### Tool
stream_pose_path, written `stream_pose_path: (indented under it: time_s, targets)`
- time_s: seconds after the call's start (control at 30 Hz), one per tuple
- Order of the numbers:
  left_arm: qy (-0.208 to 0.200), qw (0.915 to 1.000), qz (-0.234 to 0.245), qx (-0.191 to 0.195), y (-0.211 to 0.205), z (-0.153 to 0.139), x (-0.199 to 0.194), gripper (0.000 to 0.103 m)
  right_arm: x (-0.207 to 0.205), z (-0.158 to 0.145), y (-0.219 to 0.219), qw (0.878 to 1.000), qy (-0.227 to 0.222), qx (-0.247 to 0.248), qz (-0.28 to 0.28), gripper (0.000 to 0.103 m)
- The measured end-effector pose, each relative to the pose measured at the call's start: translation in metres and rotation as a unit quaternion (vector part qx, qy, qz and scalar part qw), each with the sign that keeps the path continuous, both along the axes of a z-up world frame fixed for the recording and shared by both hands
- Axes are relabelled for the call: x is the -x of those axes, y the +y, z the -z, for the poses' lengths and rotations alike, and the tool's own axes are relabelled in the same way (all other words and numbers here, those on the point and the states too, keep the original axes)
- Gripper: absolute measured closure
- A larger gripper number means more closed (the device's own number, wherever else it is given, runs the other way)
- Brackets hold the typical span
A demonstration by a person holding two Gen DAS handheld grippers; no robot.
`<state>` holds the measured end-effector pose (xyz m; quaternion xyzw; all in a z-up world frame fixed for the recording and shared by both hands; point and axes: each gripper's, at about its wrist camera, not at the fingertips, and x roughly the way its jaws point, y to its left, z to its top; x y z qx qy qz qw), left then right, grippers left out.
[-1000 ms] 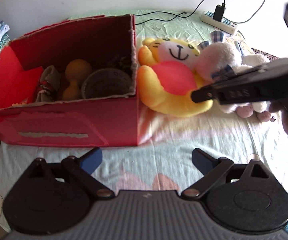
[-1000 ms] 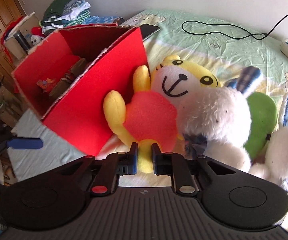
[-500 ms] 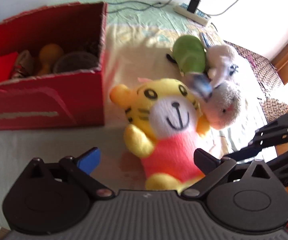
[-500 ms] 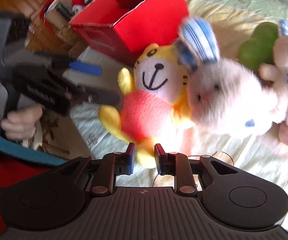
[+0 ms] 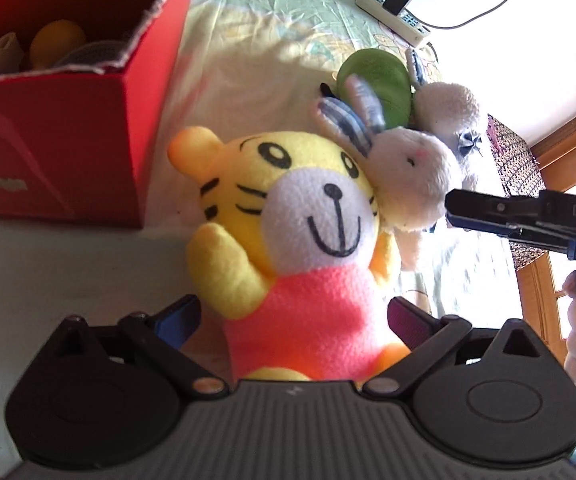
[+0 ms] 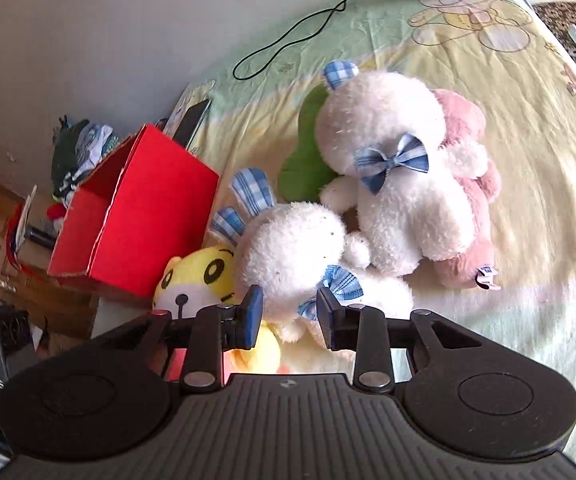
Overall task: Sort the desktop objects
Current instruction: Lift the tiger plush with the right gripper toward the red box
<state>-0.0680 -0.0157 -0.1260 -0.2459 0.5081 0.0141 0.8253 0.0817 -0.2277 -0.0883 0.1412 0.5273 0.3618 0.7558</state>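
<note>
A yellow tiger plush (image 5: 292,236) in a pink shirt lies between the wide-open fingers of my left gripper (image 5: 294,314); contact is unclear. A white rabbit plush (image 5: 408,176) with blue checked ears leans on the tiger's head. In the right wrist view my right gripper (image 6: 290,316) is open, its fingers either side of the rabbit's (image 6: 288,256) blue bow. The tiger (image 6: 199,280) peeks out at lower left. The right gripper (image 5: 488,214) also shows at the right of the left wrist view.
A red cardboard box (image 5: 59,128) holding several items stands left on the bed sheet (image 6: 528,128). A white bear plush (image 6: 392,168), a pink plush (image 6: 472,208) and a green cushion (image 5: 376,76) lie behind. A power strip (image 5: 392,26) with cables lies at the back.
The right gripper has let go of the tiger, opened and swung over to the white rabbit. The left gripper has moved closer, so the tiger's body is now between its open fingers.
</note>
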Motion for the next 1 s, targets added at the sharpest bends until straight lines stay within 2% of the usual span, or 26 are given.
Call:
stream_pose_path:
  time_s: [0.07,0.13,0.17,0.27,0.4,0.57,0.67,0.73,0.77,1.0]
  targets:
    - [0.004,1.0,0.001,0.007,-0.002,0.004,-0.004,0.008,0.001,0.002,-0.001,0.999,0.024,-0.014,-0.038,0.07]
    - [0.011,0.9999,0.004,0.01,-0.005,0.008,-0.007,0.015,0.006,0.001,0.002,0.997,0.026,-0.007,-0.067,0.07]
    - [0.012,0.9999,0.005,0.01,-0.008,0.009,-0.011,0.015,0.007,0.001,0.003,0.997,0.023,0.001,-0.074,0.069]
    - [0.01,0.9999,0.005,0.006,-0.01,0.008,-0.011,0.019,0.006,0.012,0.009,0.996,0.043,0.011,-0.077,0.064]
    - [-0.005,0.9999,0.008,-0.013,-0.012,0.0,-0.008,0.029,0.009,0.02,0.013,0.995,0.052,0.016,-0.078,0.064]
    - [-0.011,0.9988,0.017,-0.044,-0.021,-0.005,-0.009,0.036,0.012,0.021,0.02,0.994,0.065,0.009,-0.091,0.064]
    - [-0.02,0.9977,0.024,-0.06,-0.028,-0.014,-0.008,0.041,0.014,0.019,0.026,0.993,0.066,0.005,-0.101,0.064]
    - [-0.027,0.9967,0.031,-0.07,-0.031,-0.024,-0.005,0.046,0.016,0.015,0.028,0.992,0.065,-0.005,-0.112,0.067]
    - [-0.031,0.9966,0.035,-0.067,-0.031,-0.028,-0.002,0.046,0.016,0.012,0.029,0.99,0.071,-0.016,-0.119,0.072]
    - [-0.053,0.9934,0.038,-0.094,-0.031,-0.057,0.011,0.05,0.019,-0.005,0.034,0.987,0.062,-0.047,-0.14,0.072]
